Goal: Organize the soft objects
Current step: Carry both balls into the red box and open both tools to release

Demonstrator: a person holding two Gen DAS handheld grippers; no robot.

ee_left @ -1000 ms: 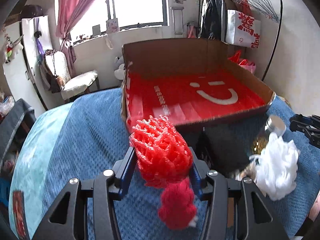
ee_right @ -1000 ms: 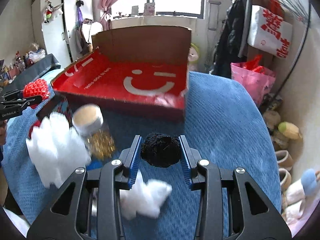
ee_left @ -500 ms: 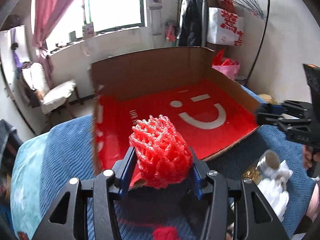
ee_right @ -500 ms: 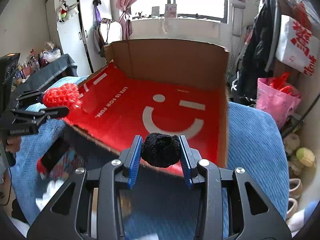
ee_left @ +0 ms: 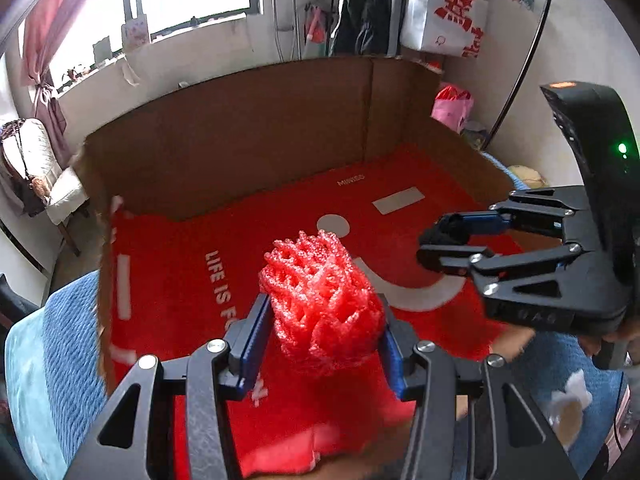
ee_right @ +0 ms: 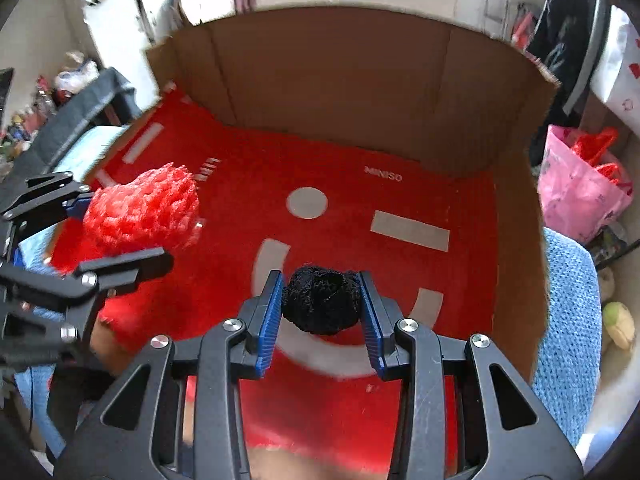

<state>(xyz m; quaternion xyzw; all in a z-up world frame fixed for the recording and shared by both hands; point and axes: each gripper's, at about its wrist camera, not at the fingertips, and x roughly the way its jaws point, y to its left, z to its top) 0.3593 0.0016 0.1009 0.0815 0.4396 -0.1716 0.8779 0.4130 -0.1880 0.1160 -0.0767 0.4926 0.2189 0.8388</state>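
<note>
The left gripper [ee_left: 322, 330] has its jaws clenched on a red foam net [ee_left: 320, 308], which bulges up and forward past the blue pads [ee_left: 252, 344]. The right gripper [ee_right: 322, 312] has its jaws clenched on a black ball [ee_right: 322, 300] of fuzzy stuff, seated squarely between the pads. Both are held in the air above the red floor of the box [ee_right: 360, 92], the net toward its left side, the ball near the middle over the white smiley print. Tall cardboard walls close the back and right side; the near edge is low, and the red floor ahead lies bare. The box rests on a blue blanket [ee_right: 568, 304]. A white fluffy piece [ee_left: 570, 400] at the lower right of the left view is blurred and partly cut off.
</note>
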